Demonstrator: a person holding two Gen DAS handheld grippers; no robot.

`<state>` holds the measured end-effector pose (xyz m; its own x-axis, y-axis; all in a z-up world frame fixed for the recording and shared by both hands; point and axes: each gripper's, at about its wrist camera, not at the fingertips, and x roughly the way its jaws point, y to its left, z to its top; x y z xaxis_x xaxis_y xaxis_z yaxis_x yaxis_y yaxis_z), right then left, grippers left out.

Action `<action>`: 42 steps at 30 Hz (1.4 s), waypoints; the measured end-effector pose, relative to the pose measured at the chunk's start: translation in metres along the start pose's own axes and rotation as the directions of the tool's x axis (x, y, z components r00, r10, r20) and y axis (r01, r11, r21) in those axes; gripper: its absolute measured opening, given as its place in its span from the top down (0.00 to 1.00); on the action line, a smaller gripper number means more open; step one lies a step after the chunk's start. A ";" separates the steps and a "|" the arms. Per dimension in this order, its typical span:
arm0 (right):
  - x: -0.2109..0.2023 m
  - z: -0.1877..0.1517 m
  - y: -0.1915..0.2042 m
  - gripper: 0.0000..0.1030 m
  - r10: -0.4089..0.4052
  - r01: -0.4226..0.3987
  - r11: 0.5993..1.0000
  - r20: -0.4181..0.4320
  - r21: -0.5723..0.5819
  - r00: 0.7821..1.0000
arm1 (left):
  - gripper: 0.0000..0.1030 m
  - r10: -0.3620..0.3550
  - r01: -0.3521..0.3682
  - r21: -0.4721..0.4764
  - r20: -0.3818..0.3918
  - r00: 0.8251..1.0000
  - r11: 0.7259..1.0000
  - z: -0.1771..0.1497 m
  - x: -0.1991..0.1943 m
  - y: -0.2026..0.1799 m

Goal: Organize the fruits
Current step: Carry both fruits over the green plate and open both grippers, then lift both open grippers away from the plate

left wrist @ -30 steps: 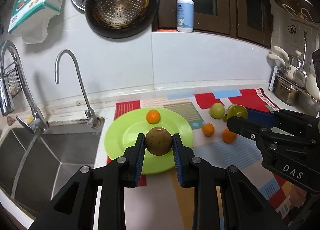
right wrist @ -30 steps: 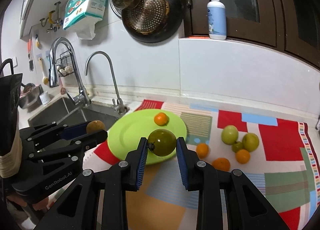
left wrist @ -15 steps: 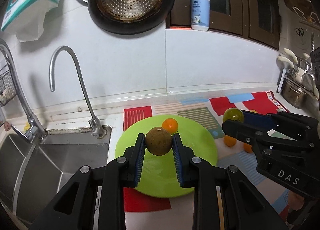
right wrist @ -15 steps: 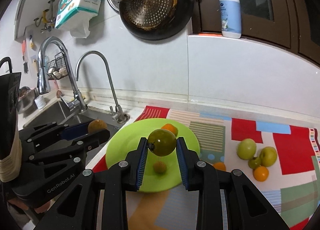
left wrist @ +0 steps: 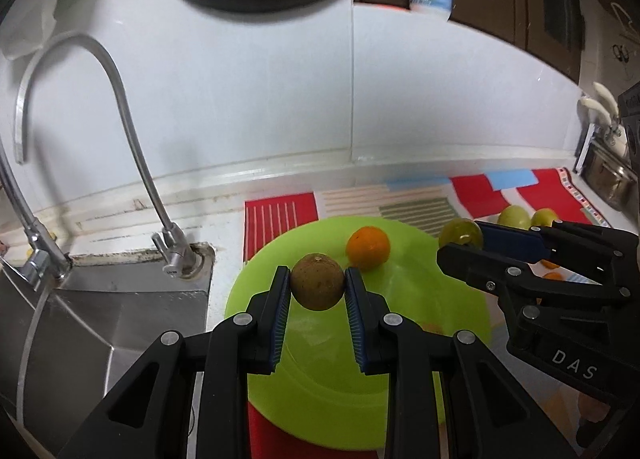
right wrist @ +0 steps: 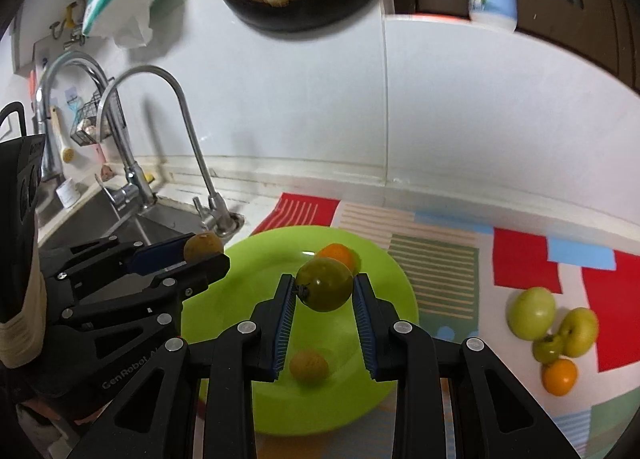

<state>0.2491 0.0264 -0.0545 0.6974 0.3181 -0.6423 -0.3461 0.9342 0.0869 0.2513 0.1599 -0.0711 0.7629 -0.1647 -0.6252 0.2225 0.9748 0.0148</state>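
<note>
Left gripper (left wrist: 317,288): clenched on a brown fruit (left wrist: 317,281), pads pressing its two sides, held in the air above the left part of the green plate (left wrist: 460,323).
Right gripper (right wrist: 324,291): clenched on a dark green tomato (right wrist: 325,284), stem end turned toward the left pad, held above the middle of the same plate.
Plate: sits on the patterned mat (right wrist: 524,263) at the table's sink-side end, just beside the sink (left wrist: 100,323); it already carries an orange citrus (left wrist: 368,248) toward the back rim and a small brown fruit (right wrist: 309,366) toward the near rim.
Loose fruit: two pale green ones, a small green one and an orange one (right wrist: 559,377), clustered on the mat well apart from the plate, toward the table's right end.
How the brown fruit handles: looks light, firm-skinned and matt, so it should grip well; being round, it may roll once let go.
How the tomato handles: glossy and probably softer; a hard squeeze could bruise it, and it could slip.
Where to hold: across the widest middle, as both are held now.
Setting down: I would judge low, on bare plate, clear of the fruit lying there.
</note>
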 end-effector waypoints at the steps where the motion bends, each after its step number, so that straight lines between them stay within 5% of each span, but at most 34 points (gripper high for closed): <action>1: 0.006 -0.001 -0.001 0.70 0.004 -0.004 1.000 -0.009 0.003 1.000 | 0.73 0.001 -0.001 0.000 -0.009 1.000 1.000 0.000 0.005 0.001; 15: 0.046 -0.007 -0.012 0.70 0.030 -0.029 0.999 -0.078 0.025 0.996 | 0.73 -0.007 0.007 -0.009 -0.085 0.996 1.000 -0.008 0.045 0.002; 19: 0.050 -0.007 -0.013 0.69 0.034 -0.031 0.999 -0.088 0.036 0.996 | 0.54 0.003 -0.003 -0.008 -0.076 0.997 1.000 -0.006 0.042 0.003; 21: 0.049 -0.007 -0.015 0.60 0.037 -0.033 0.998 -0.092 0.052 0.995 | 0.54 0.011 -0.012 -0.004 -0.070 0.997 1.000 -0.005 0.038 0.003; 27: 0.026 -0.006 -0.017 0.59 -0.011 0.014 0.998 -0.044 0.064 0.999 | 0.48 0.029 -0.030 -0.012 -0.053 0.998 0.999 -0.004 0.015 0.005; 42: -0.057 -0.010 -0.011 0.36 -0.125 0.119 0.990 0.073 0.074 0.989 | 0.33 0.036 -0.035 -0.040 0.030 0.999 0.999 0.001 -0.060 -0.006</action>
<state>0.2068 -0.0042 -0.0261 0.7793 0.2099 -0.5905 -0.2127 0.9749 0.0658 0.2045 0.1641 -0.0328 0.7884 -0.1340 -0.6003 0.1712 0.9852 0.0048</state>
